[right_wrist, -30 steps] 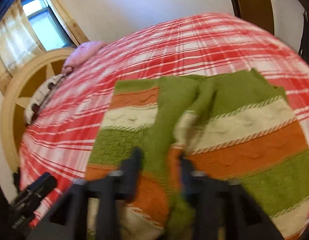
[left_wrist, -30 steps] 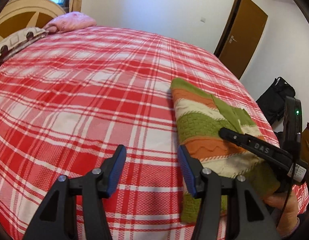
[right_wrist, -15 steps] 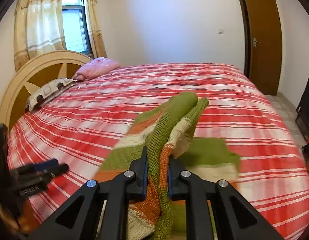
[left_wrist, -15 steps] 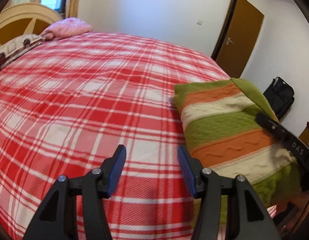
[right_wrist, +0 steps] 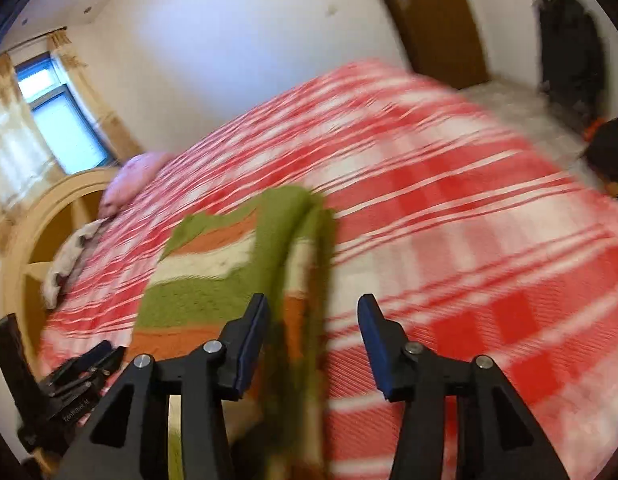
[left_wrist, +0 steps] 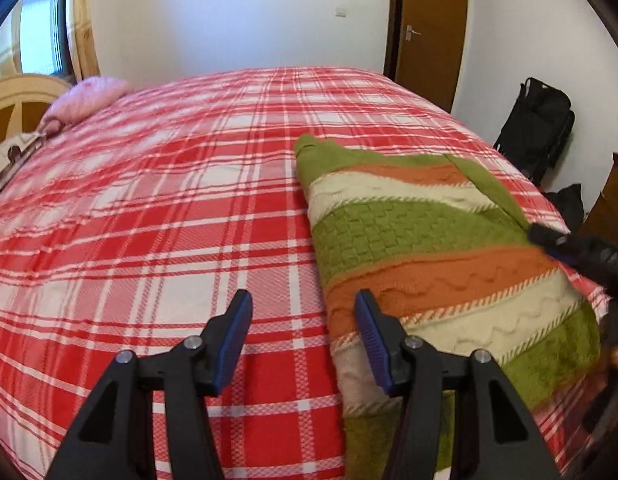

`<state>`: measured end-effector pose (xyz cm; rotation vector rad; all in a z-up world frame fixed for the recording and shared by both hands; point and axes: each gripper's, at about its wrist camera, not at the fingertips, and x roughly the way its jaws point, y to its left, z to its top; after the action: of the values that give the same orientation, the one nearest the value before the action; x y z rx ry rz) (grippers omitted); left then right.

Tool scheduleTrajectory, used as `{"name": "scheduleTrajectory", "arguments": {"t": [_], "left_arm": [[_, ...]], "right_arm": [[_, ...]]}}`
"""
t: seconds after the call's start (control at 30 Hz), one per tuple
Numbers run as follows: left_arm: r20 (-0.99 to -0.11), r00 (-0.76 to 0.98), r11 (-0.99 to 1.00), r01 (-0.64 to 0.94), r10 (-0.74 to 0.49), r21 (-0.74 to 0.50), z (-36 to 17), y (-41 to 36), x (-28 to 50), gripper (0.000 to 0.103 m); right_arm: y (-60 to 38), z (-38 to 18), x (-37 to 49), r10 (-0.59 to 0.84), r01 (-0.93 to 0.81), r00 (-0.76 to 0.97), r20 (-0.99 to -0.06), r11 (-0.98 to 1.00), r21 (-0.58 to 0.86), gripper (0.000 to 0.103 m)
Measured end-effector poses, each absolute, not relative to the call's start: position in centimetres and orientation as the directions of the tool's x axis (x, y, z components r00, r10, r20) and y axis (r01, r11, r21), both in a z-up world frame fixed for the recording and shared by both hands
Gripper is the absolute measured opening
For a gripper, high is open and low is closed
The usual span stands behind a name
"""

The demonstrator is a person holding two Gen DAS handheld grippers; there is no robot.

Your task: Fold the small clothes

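Sweater (left_wrist: 429, 248) flat left view, blurred right.

The left gripper (left_wrist: 303, 338) fills the lower middle of its frame, jaws parted and holding nothing. The right gripper (right_wrist: 313, 340), lower middle of its blurred frame, has jaws just opened, pads gripping nothing.

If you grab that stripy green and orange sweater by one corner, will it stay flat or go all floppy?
Probably floppy: the sweater is soft thick knit, and it already bends over itself where it is folded. It likely sags and unfolds if lifted by one corner. It probably won't slide easily, since fuzzy wool lies on the cloth bedspread.
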<state>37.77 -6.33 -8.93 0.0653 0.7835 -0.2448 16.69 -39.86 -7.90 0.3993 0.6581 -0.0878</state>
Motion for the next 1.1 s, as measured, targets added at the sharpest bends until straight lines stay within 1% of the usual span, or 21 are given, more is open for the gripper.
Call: {"name": "scheduleTrajectory", "arguments": {"t": [0.07,0.13,0.17,0.3,0.37,0.4,0.47,0.5,0.53,0.57,0.63,0.7,0.83,0.93,1.0,1.03,1.07,1.1], "left_arm": [[-0.714,0.669,0.971,0.232,-0.208,-0.065,-8.8,-5.5,37.7,0.056],[-0.723,0.654,0.970,0.221,-0.224,-0.101,-8.7,-4.7,37.4,0.056],[-0.723,0.654,0.971,0.216,-0.223,-0.104,-8.6,-4.5,37.1,0.056],[-0.721,0.655,0.967,0.239,-0.224,-0.084,-8.8,-5.5,35.2,0.056],[-0.733,0.651,0.970,0.237,-0.197,-0.050,-9.1,-6.2,34.9,0.057],[-0.736,0.655,0.974,0.226,-0.172,-0.026,-9.4,-6.5,34.6,0.057],[-0.734,0.661,0.976,0.217,-0.154,-0.009,-9.7,-6.5,34.2,0.057],[-0.736,0.665,0.977,0.213,-0.128,0.023,-9.9,-6.6,34.0,0.059],[-0.737,0.668,0.977,0.208,-0.104,0.050,-10.1,-6.7,34.0,0.063],[-0.739,0.670,0.976,0.199,-0.070,0.088,-10.5,-6.8,33.9,0.065],[-0.748,0.662,0.976,0.187,-0.040,0.113,-11.1,-6.6,33.9,0.065],[-0.763,0.645,0.978,0.183,-0.044,0.099,-11.4,-6.0,33.9,0.065],[-0.792,0.607,0.982,0.181,-0.063,0.060,-11.3,-4.3,34.4,0.065],[-0.794,0.605,0.985,0.163,-0.060,0.051,-11.2,-2.7,34.5,0.066],[-0.782,0.621,0.989,0.141,-0.058,0.039,-10.7,-1.7,34.6,0.066],[-0.778,0.625,0.990,0.137,-0.065,0.027,-10.5,-1.5,34.8,0.071],[-0.775,0.627,0.991,0.134,-0.074,0.014,-10.2,-1.5,35.1,0.078],[-0.771,0.629,0.991,0.134,-0.094,-0.012,-9.7,-1.6,35.5,0.082]], "right_arm": [[-38.6,-6.8,14.3,0.032,0.180,0.803,-0.595,0.939,0.294,0.048],[-36.6,-5.9,12.3,0.073,0.110,0.821,-0.566,0.953,0.281,0.048],[-35.0,-5.6,11.4,0.080,0.076,0.823,-0.563,0.966,0.248,0.048],[-29.9,-6.0,10.9,0.081,-0.013,0.809,-0.583,0.993,0.120,0.048],[-28.2,-6.9,11.4,0.066,-0.034,0.791,-0.608,0.997,0.064,0.041],[-27.8,-7.8,11.7,0.061,-0.039,0.772,-0.633,0.998,0.049,0.040],[-28.4,-9.6,12.3,0.029,-0.005,0.728,-0.684,0.999,0.036,0.038],[-28.9,-10.5,12.4,0.013,0.014,0.711,-0.703,0.999,0.033,0.038],[-29.5,-11.2,12.5,-0.006,0.038,0.700,-0.714,0.999,0.028,0.038],[-30.4,-11.6,12.2,0.014,0.046,0.710,-0.704,0.997,0.067,0.038],[-31.2,-11.5,11.7,0.042,0.060,0.715,-0.698,0.991,0.122,0.036],[-31.2,-11.2,11.4,0.053,0.056,0.705,-0.708,0.990,0.131,0.036],[-30.7,-10.2,10.3,0.022,0.033,0.677,-0.735,0.998,0.060,0.038],[-31.2,-8.7,9.2,0.022,0.051,0.710,-0.704,0.995,0.083,0.038],[-31.8,-7.6,9.2,0.025,0.078,0.739,-0.674,0.989,0.122,0.052],[-32.3,-7.0,9.6,0.043,0.084,0.755,-0.654,0.983,0.162,0.069],[-32.6,-6.6,9.9,0.072,0.078,0.772,-0.632,0.975,0.207,0.078],[-33.0,-6.4,10.4,0.103,0.074,0.784,-0.612,0.964,0.257,0.078]]}}
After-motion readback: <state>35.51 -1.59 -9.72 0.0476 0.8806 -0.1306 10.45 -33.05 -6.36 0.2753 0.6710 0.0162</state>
